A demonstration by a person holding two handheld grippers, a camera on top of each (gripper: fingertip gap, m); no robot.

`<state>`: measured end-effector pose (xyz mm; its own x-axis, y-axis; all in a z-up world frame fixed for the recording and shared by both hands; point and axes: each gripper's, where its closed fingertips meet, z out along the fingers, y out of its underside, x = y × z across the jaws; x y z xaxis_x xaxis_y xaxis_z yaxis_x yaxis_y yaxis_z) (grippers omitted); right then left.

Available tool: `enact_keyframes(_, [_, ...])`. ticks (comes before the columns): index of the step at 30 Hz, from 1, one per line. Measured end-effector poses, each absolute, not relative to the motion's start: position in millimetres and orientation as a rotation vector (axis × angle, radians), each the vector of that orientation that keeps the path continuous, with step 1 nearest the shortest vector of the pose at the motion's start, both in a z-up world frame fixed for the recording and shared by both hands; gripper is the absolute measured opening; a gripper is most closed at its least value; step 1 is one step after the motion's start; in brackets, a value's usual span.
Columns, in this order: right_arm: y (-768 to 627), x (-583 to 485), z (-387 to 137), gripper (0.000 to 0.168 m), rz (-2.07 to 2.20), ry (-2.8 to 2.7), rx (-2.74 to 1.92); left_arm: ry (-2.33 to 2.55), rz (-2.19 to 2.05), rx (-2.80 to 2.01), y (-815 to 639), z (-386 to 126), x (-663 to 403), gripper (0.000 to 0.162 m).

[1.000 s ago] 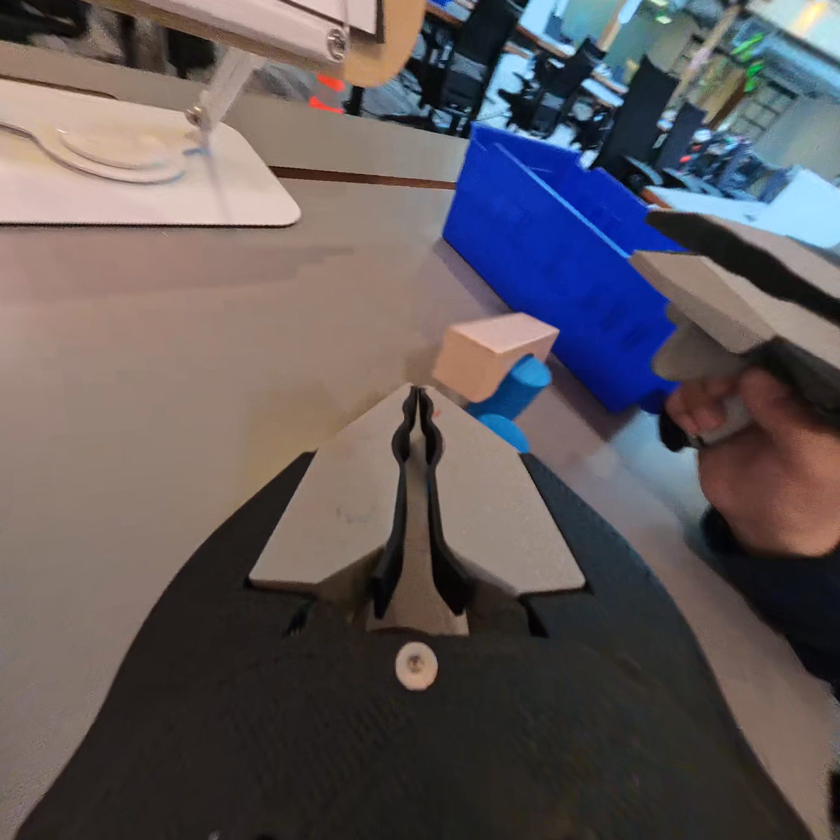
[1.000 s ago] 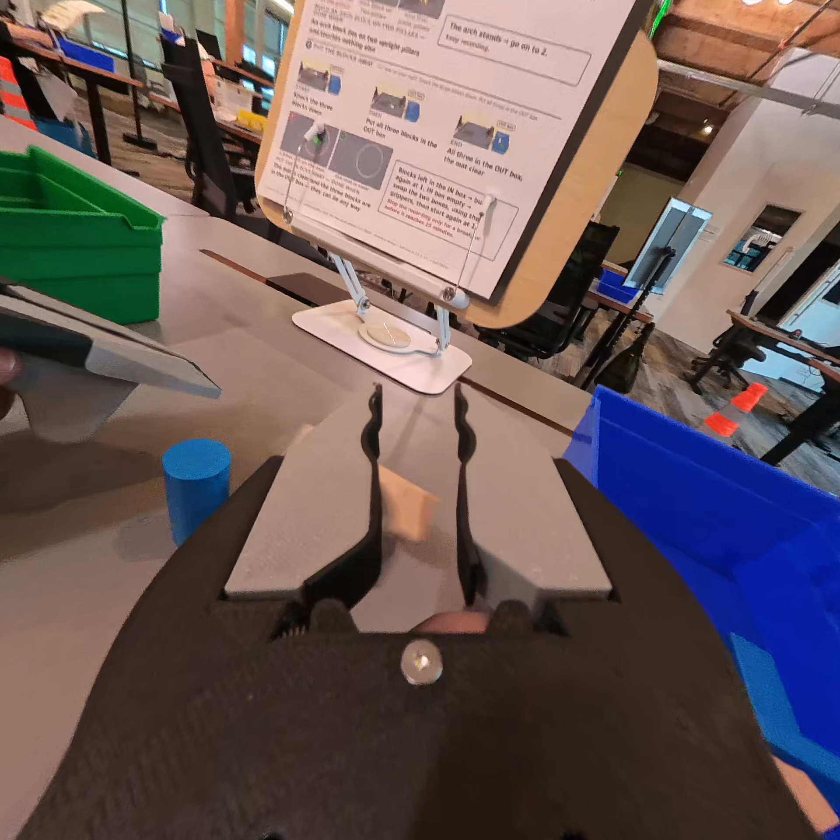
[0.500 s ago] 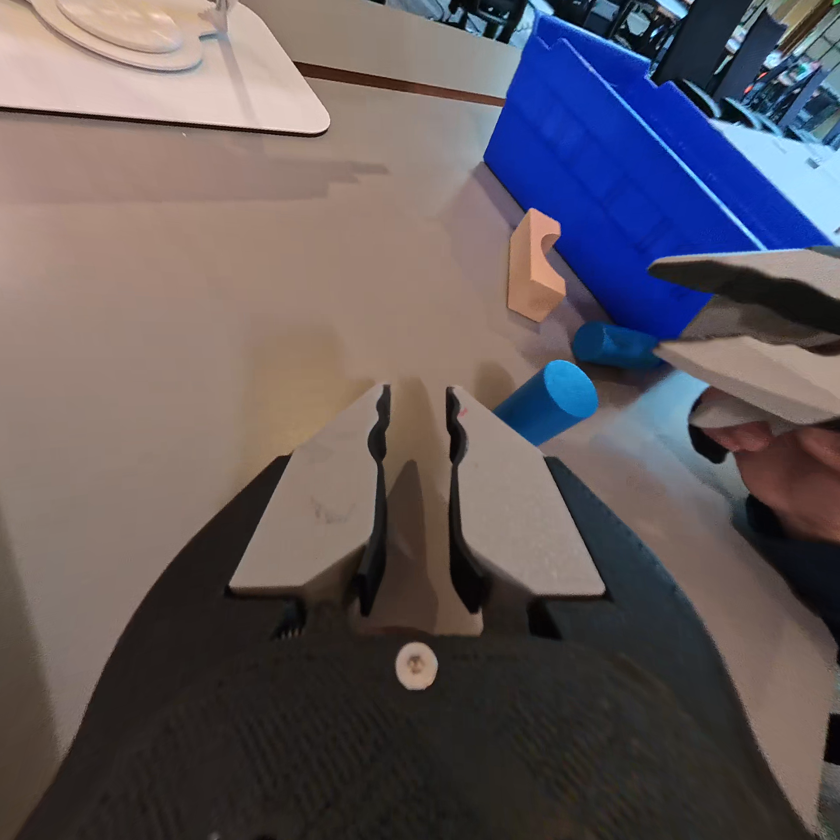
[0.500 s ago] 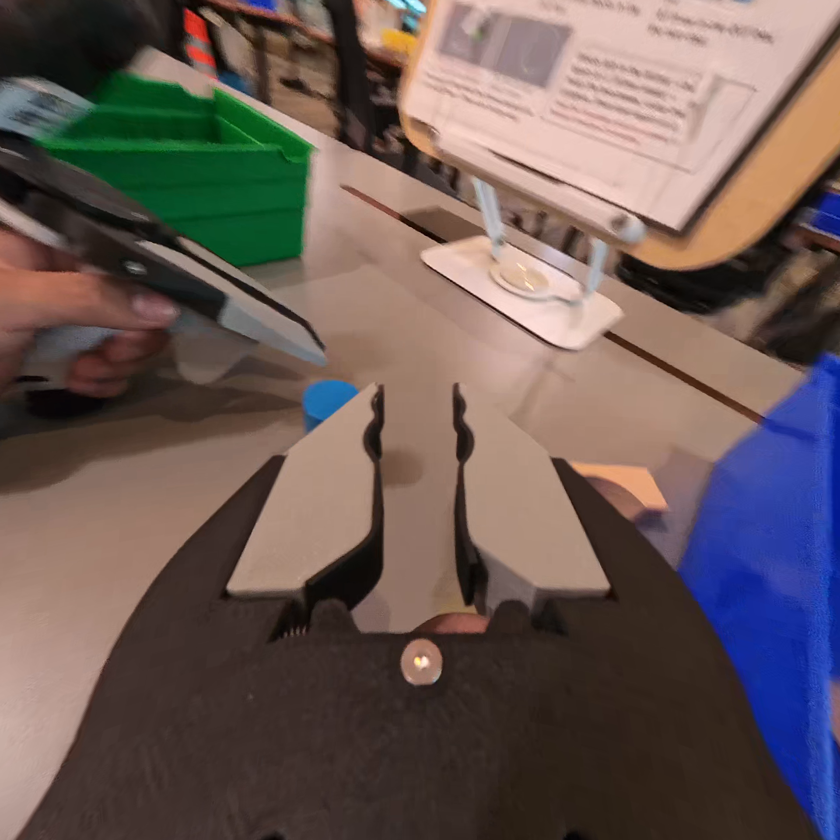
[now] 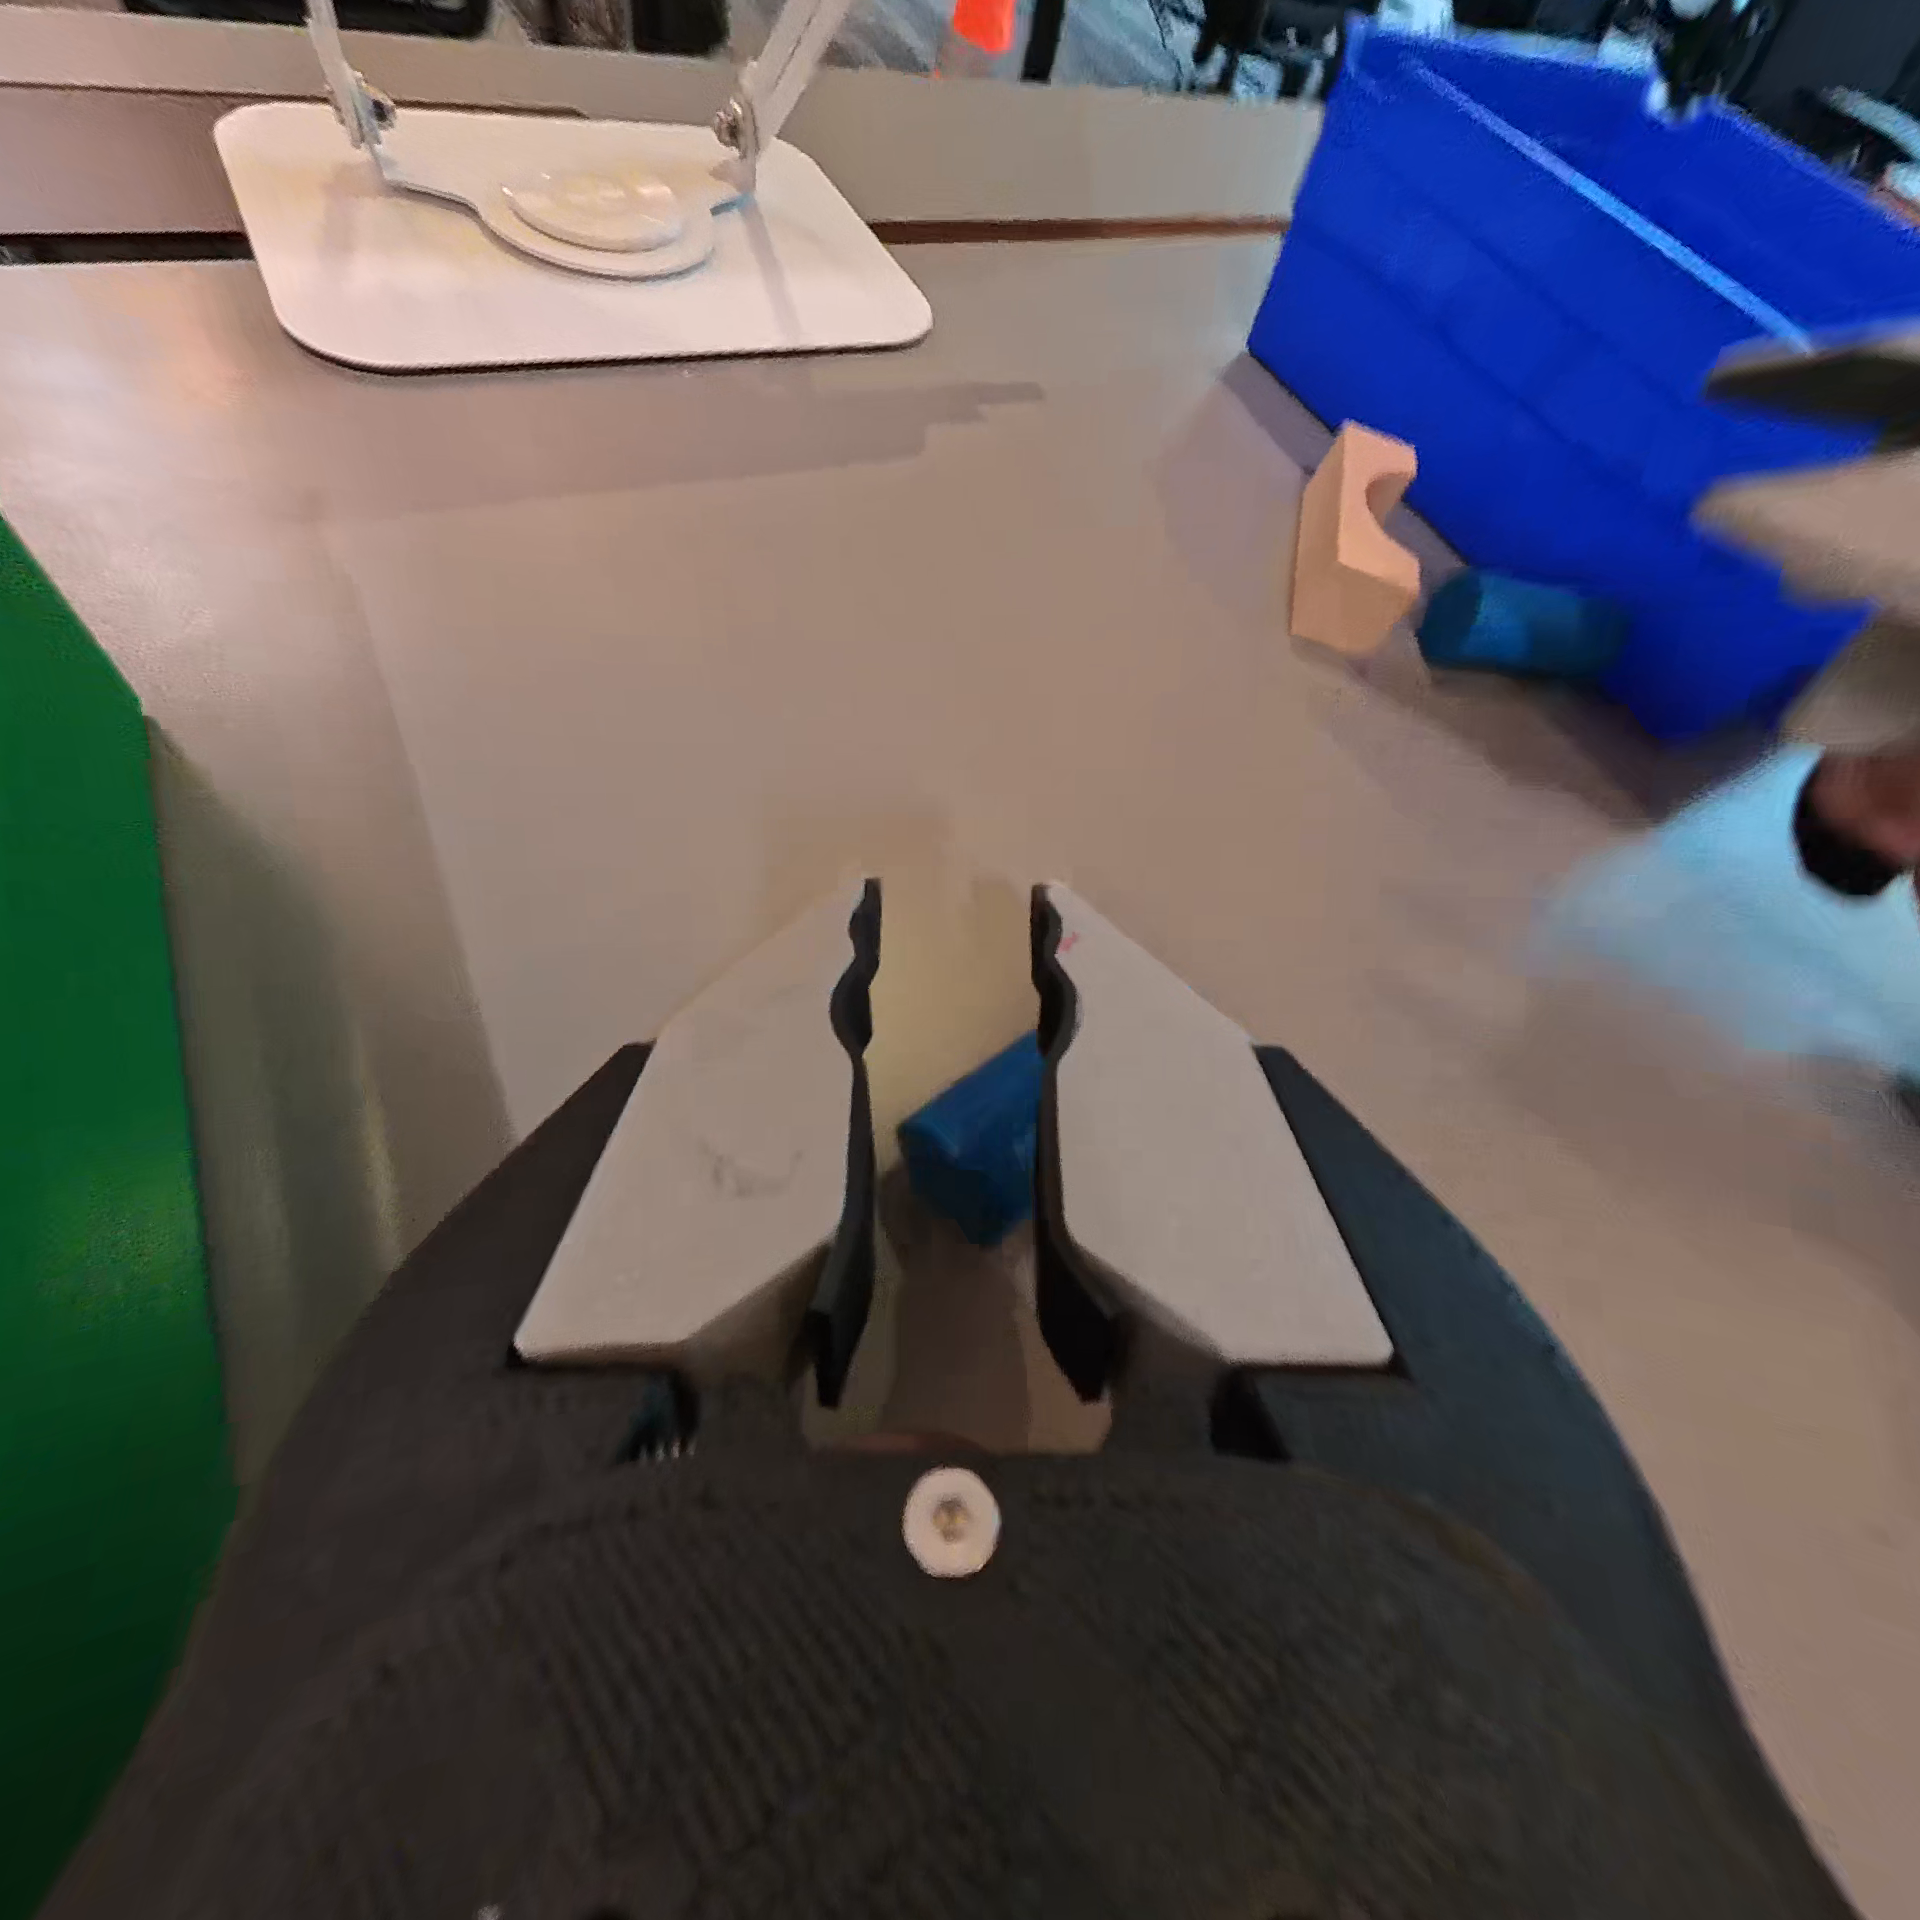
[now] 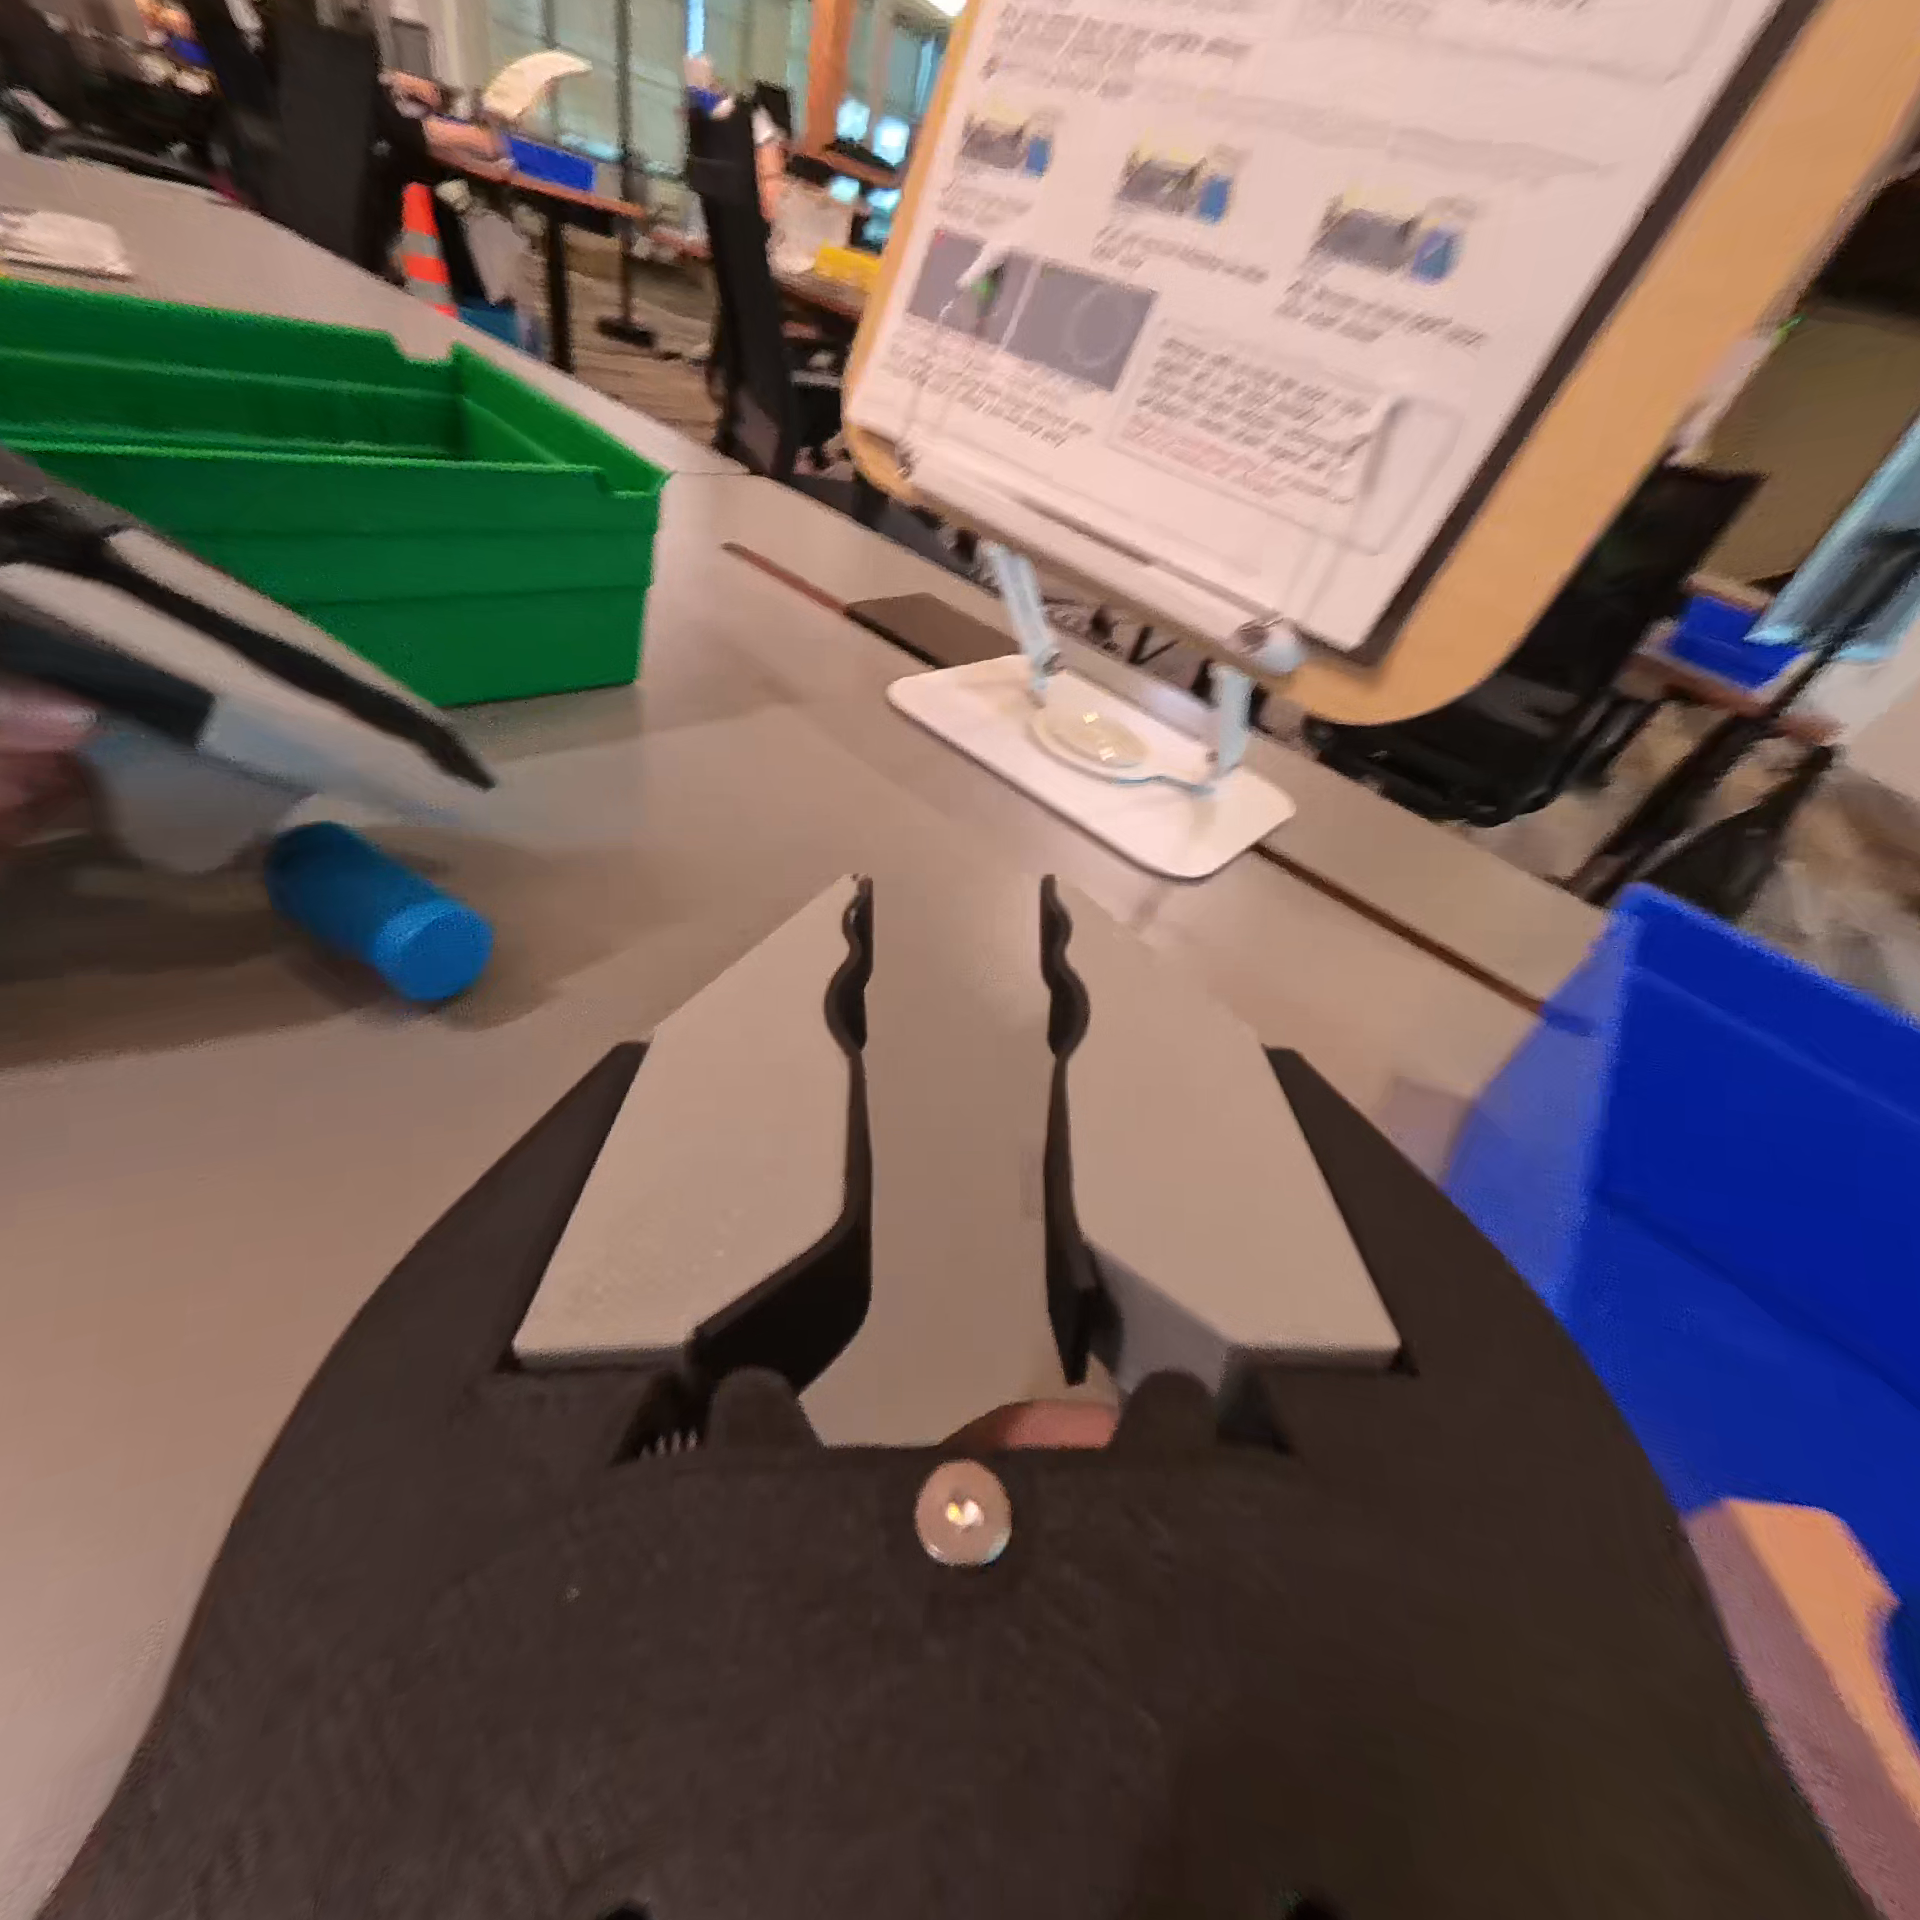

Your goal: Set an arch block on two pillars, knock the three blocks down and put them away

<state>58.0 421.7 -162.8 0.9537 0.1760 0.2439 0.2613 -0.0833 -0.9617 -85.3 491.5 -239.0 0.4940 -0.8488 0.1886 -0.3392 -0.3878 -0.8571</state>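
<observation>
All three blocks lie toppled on the grey table. One blue cylinder point(image 5: 977, 1143) lies on its side beneath and between the open fingers of my left gripper point(image 5: 954, 888); whether they touch it I cannot tell. It also shows in the right wrist view point(image 6: 384, 914), under the left gripper point(image 6: 312, 717). The tan arch block point(image 5: 1351, 540) stands on end by the blue bin point(image 5: 1558, 260). The second blue cylinder point(image 5: 1507, 629) lies against the bin's wall. My right gripper point(image 6: 956, 883) is open and empty above bare table; it is blurred in the left wrist view point(image 5: 1829, 468).
A green bin point(image 6: 364, 499) stands at the left, and its wall point(image 5: 62, 1039) is close to my left gripper. An instruction board point(image 6: 1247, 260) on a white stand base point(image 5: 582, 239) stands at the back. The blue bin point(image 6: 1714, 1195) is at the right. The tan arch block point(image 5: 1351, 540) is about 11 cm from my right fingertips and 20 cm from my left.
The arch and both pillars have fallen. My left gripper went from shut to open and moved over the nearer blue cylinder. My right gripper swung away from the blocks, staying open.
</observation>
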Motion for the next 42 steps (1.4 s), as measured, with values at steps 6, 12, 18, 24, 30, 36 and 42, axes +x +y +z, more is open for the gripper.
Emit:
enact_keyframes(6, [378.0,88.3,-135.8,0.035,-0.039,-0.205,-1.565,1.374,-0.734,-1.895,445.9,-243.5,-97.3,0.045])
enact_keyframes(12, [361.5,95.7,-139.9,0.037,0.052,-0.164,-1.538,1.705,-0.614,-1.883,425.8,-282.5,-107.2,0.056])
enact_keyframes(18, [356.3,75.5,-154.5,0.035,0.103,-0.263,-1.573,1.648,-0.693,-1.85,438.9,-282.0,-97.4,0.031])
enact_keyframes(24, [352.3,16.4,-200.8,0.038,0.334,-0.483,-1.788,1.607,-0.731,-1.705,430.4,-268.1,-76.2,0.03])
enact_keyframes(30, [351.3,-41.1,-200.2,0.051,0.737,-0.454,-1.815,1.737,-0.687,-1.003,357.2,-224.9,-50.5,0.03])
enact_keyframes(36, [347.9,-68.6,-204.9,0.042,0.943,-0.435,-1.843,1.662,-0.576,-0.821,344.8,-209.3,-44.4,0.03])
enact_keyframes(42, [354.0,-66.1,-215.9,0.031,0.912,-0.393,-1.884,1.704,-0.446,-0.8,343.7,-223.5,-38.3,0.03])
